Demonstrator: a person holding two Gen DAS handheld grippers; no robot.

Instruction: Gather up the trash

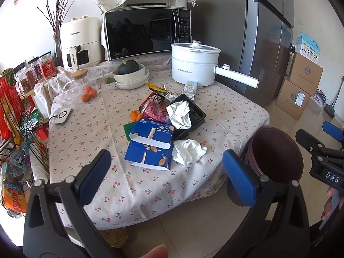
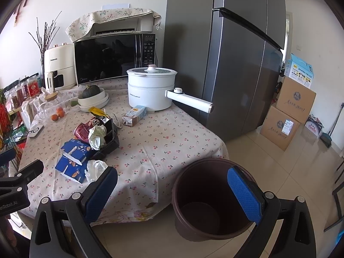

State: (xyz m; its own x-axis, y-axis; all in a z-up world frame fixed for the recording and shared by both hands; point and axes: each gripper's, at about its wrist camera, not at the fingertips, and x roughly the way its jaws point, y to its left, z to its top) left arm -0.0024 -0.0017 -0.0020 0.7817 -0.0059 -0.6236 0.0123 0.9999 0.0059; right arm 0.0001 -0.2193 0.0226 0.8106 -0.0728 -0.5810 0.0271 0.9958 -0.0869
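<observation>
Trash lies on the cherry-print tablecloth [image 1: 90, 142]: a flattened blue box [image 1: 150, 146], a crumpled white tissue [image 1: 188, 151] beside it, a black plastic tray [image 1: 193, 111] with another tissue [image 1: 179, 114] in it, a red snack wrapper [image 1: 154, 107], a yellow wrapper [image 1: 154, 87] and a small milk carton [image 1: 190, 90]. A brown bin [image 2: 206, 200] stands on the floor at the table's near right corner. My left gripper [image 1: 169, 178] is open and empty, short of the blue box. My right gripper [image 2: 176, 195] is open and empty above the bin.
A white electric pot [image 1: 194, 64] with a long handle, stacked bowls holding a squash [image 1: 131, 73], a glass jar [image 1: 80, 83], oranges [image 1: 89, 93], a microwave [image 1: 146, 32] and an air fryer [image 1: 80, 43] stand at the back. A grey fridge [image 2: 225, 53] and cardboard boxes [image 2: 288, 111] are at the right.
</observation>
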